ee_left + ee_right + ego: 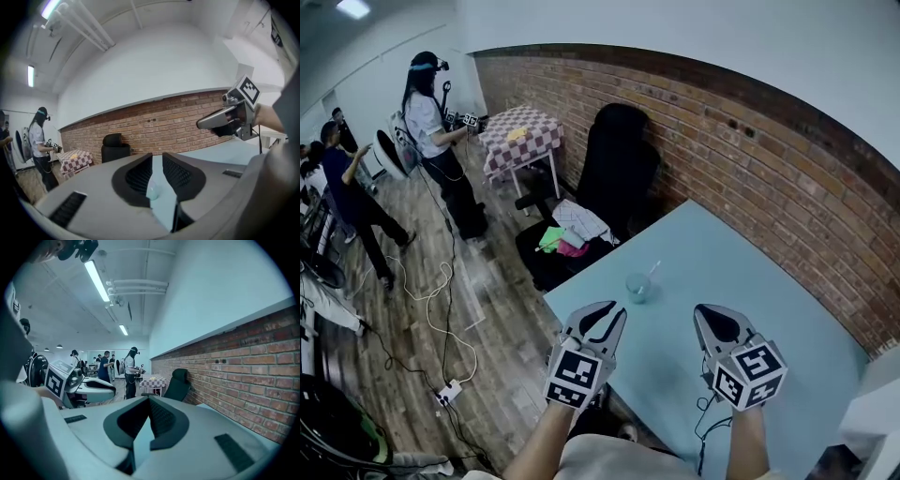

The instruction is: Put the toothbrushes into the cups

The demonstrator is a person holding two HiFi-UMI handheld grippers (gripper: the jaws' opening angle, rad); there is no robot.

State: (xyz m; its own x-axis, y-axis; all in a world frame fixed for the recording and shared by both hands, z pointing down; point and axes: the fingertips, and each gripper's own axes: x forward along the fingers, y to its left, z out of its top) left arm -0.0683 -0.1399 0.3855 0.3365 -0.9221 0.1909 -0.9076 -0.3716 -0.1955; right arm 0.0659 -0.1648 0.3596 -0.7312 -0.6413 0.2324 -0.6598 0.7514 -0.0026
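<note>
Sitting in the clear cup (637, 286) on the blue table (769, 309), one toothbrush (652, 271) looked already put away, no other brush showed, and the left gripper (618, 308), open a crack, and the closed right gripper (701, 312) held nothing.

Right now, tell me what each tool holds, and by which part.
Nothing: the left tool and the right tool are both empty, short of the cup.
</note>
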